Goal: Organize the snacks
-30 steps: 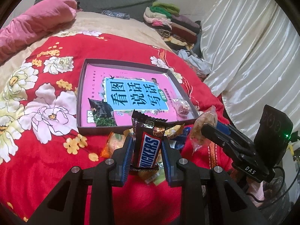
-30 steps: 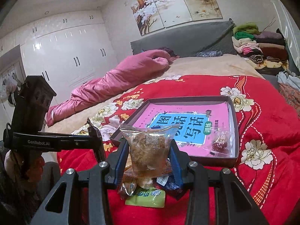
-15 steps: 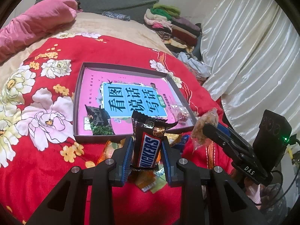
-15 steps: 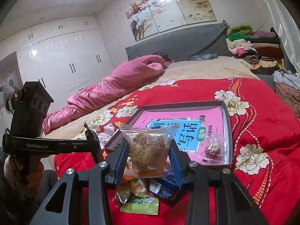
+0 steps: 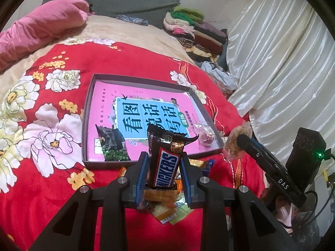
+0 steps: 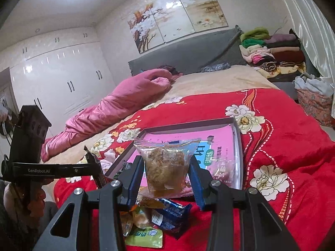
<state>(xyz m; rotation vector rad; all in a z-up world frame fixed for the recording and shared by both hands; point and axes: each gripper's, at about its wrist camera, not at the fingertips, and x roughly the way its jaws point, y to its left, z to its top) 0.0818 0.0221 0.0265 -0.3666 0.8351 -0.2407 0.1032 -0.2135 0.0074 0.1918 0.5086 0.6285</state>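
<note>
My left gripper [image 5: 163,168] is shut on an upright Snickers bar [image 5: 166,163], held above a heap of loose snack packets [image 5: 167,207] on the red floral bedspread. My right gripper [image 6: 166,173] is shut on a clear packet of brown crumbly snack [image 6: 166,167], raised above the same heap [image 6: 155,213]. Beyond both lies a shallow dark tray [image 5: 88,113] [image 6: 237,146] lined with a pink and blue book cover. A dark green packet [image 5: 112,146] lies in its near left corner and a small red wrapped sweet [image 5: 206,135] near its right wall. The right gripper with its packet [image 5: 237,144] shows at right in the left wrist view.
A rolled pink quilt [image 6: 117,108] lies along the bed's left side. Folded clothes [image 6: 274,52] are stacked by the grey headboard. White curtains [image 5: 282,62] hang on the right. A person's hand [image 6: 35,190] holds the left gripper at the left edge.
The right gripper has lifted slightly with its packet and tilted, so the tray sits lower in its view. The left gripper kept the Snickers bar almost still.
</note>
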